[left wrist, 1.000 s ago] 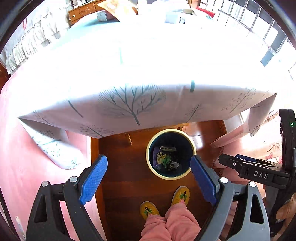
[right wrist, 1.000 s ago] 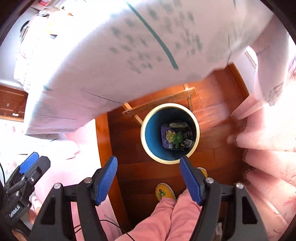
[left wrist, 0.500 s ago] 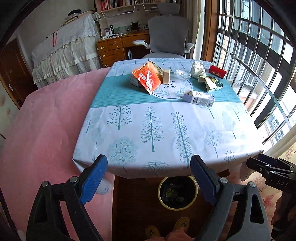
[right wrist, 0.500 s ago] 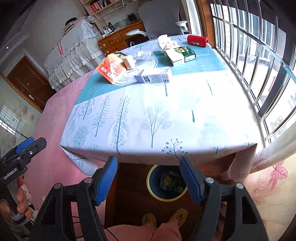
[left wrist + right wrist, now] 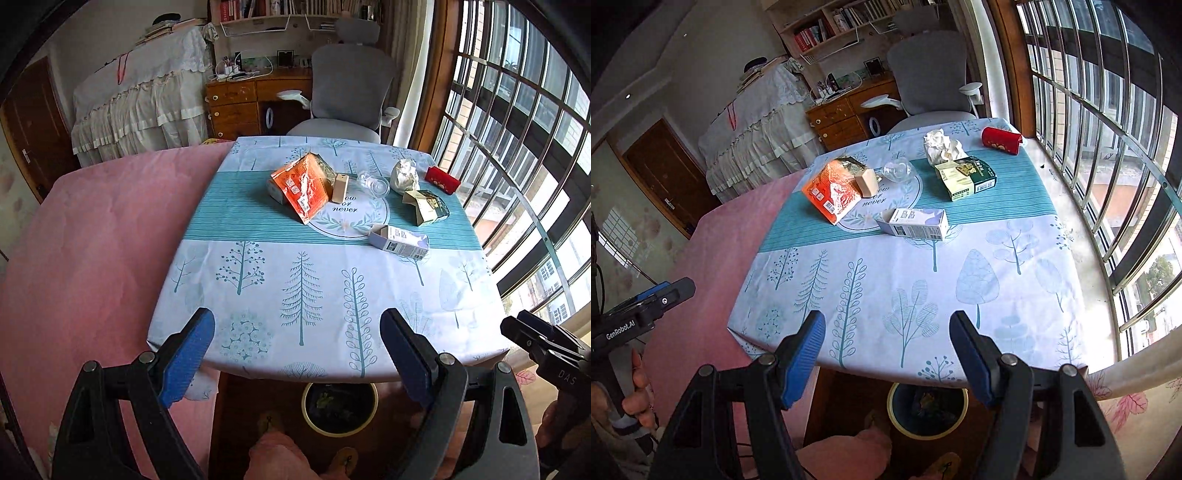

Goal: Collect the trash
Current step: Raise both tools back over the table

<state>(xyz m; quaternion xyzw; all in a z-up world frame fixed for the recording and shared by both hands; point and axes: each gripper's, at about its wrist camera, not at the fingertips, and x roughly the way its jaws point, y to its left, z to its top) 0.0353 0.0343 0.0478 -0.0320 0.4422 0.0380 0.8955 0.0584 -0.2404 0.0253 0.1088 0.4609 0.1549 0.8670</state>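
— Several pieces of trash sit on your surface (image 5: 325, 295) in the left view: an orange packet (image 5: 301, 184), a small tan box (image 5: 340, 187), a clear plastic cup (image 5: 373, 185), a crumpled paper wad (image 5: 405, 174), a green-and-white carton (image 5: 428, 206), a red case (image 5: 441, 180) and a pale carton (image 5: 399, 240) lying on its side. How would you take them?

— I judge them all light. The cartons are likely empty and will crush, so pinch each across its short sides. The cup looks thin and slippery; grip its rim gently.

— And your left gripper (image 5: 295, 358)?

— Wide apart, holding nothing, tilted down over the near edge. The bin (image 5: 340, 406) stands on the floor below that edge.

— Now the right view.

— Your right gripper (image 5: 886, 356) is also spread wide and empty, angled down at the near edge. The pale carton (image 5: 916, 222) is nearest; the paper wad (image 5: 940, 147) and red case (image 5: 1001, 139) lie farthest. The bin (image 5: 928, 410) shows under the edge.
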